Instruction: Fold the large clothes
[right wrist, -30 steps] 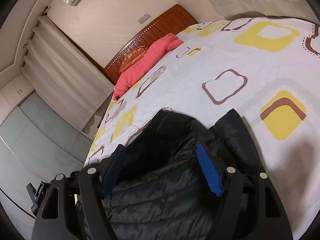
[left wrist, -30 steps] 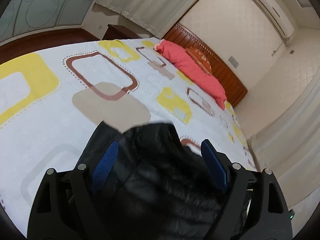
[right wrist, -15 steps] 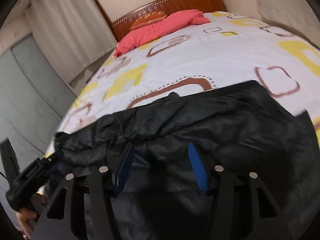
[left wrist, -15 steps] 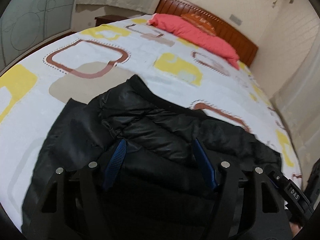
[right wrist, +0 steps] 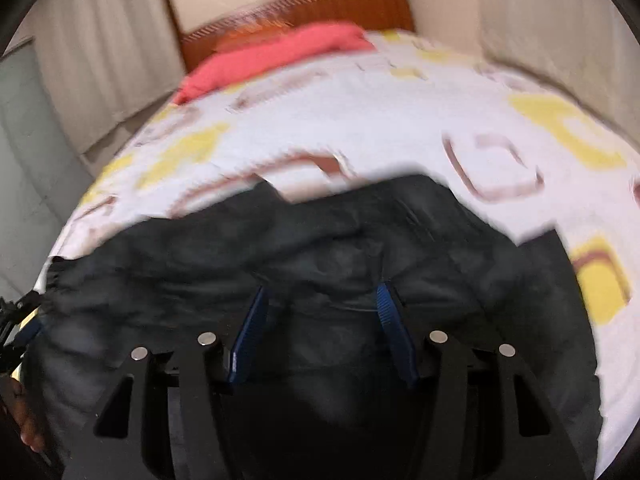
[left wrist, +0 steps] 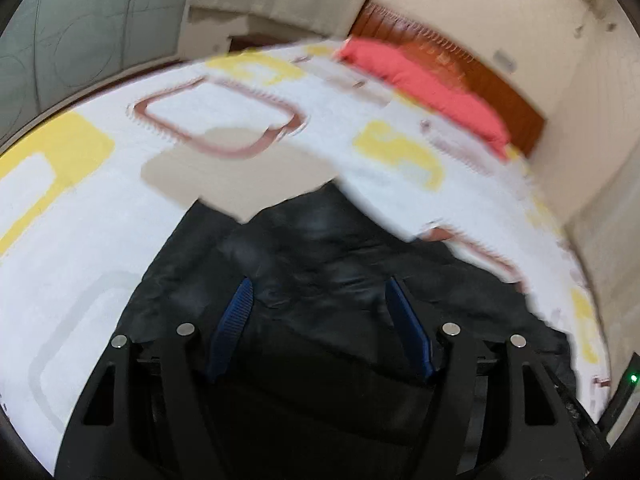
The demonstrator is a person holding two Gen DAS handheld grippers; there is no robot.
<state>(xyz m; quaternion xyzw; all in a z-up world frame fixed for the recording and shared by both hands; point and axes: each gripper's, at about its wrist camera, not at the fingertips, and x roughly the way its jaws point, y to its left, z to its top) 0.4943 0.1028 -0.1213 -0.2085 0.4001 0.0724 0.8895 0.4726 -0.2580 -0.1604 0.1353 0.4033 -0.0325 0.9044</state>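
Observation:
A black quilted jacket (left wrist: 320, 264) lies on the bed's patterned sheet (left wrist: 100, 216), bunched in folds. My left gripper (left wrist: 318, 288) is open, its blue fingers spread just above the jacket's near part. In the right wrist view the jacket (right wrist: 320, 248) spreads wide below my right gripper (right wrist: 320, 292), which is also open with nothing between its fingers. The left gripper's black body shows at the far left edge of the right wrist view (right wrist: 16, 316). Both views are motion-blurred.
A red pillow (left wrist: 432, 88) lies at the head of the bed against a wooden headboard (left wrist: 480, 76). Curtains (right wrist: 100, 52) hang beside the bed. The white sheet (right wrist: 360, 128) stretches beyond the jacket.
Both grippers have swung and pulled back a little over the jacket. The jacket went from draped between the fingers a second ago to lying spread on the bed.

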